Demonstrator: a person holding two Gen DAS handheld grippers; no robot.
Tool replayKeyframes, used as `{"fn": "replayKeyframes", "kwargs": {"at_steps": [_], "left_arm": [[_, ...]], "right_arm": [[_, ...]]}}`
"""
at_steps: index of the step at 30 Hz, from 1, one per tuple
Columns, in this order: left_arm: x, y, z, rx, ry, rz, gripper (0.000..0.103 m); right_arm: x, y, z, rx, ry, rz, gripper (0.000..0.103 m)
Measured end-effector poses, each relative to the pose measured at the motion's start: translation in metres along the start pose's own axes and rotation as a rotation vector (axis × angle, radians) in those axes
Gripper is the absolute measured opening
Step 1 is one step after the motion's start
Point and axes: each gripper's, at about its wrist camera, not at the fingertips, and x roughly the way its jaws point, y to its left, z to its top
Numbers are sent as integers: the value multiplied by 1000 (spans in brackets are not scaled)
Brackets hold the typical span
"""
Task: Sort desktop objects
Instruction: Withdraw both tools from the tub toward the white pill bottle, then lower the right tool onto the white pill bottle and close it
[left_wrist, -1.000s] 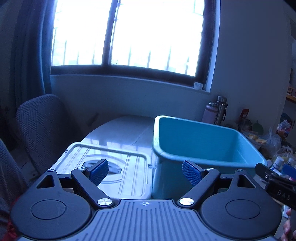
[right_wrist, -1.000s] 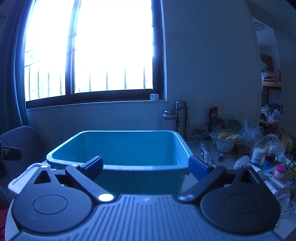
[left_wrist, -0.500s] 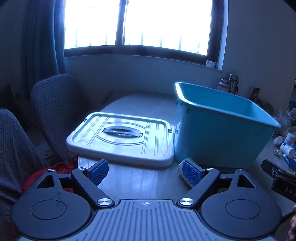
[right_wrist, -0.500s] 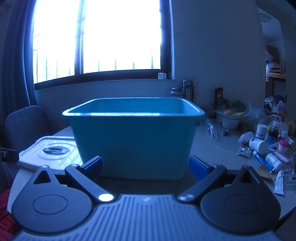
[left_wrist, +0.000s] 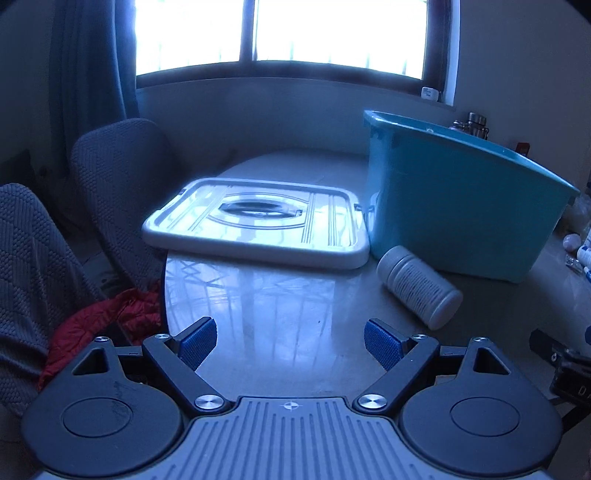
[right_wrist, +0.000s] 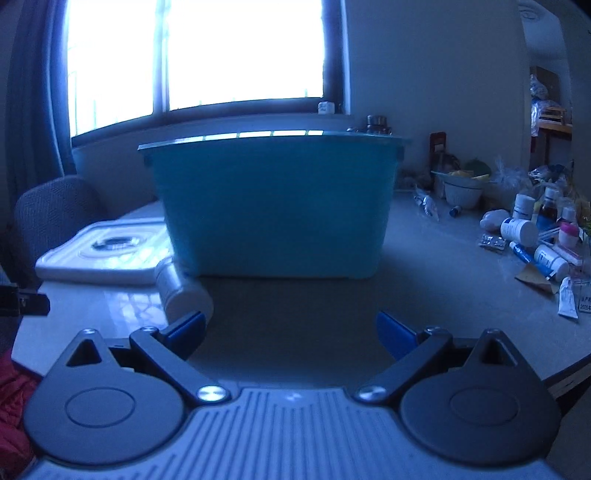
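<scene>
Both my left gripper (left_wrist: 290, 345) and my right gripper (right_wrist: 291, 332) are wide open and hold nothing, and the white bottle (left_wrist: 419, 286) lies on its side just ahead of my left fingers, to their right, beside the blue tub (left_wrist: 461, 218).

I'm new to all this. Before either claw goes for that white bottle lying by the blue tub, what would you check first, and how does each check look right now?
1. Left gripper open and holding nothing: ok.
2. Right gripper open and holding nothing: ok.
3. White bottle in plain sight, lying on its side on the table: ok.
4. Bottle lined up between the left gripper's fingers: not ok, it lies off to the right.
5. Blue tub open on top, its lid lying flat beside it: ok.
6. Room inside the tub: cannot tell, the inside is hidden.
</scene>
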Motion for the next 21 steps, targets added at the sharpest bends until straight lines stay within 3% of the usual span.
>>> {"fn": "replayKeyframes", "kwargs": {"at_steps": [21], "left_arm": [[-6,12,7,-33,-6,89,89]], "right_arm": [[13,11,-2,-2,30,71,99]]}}
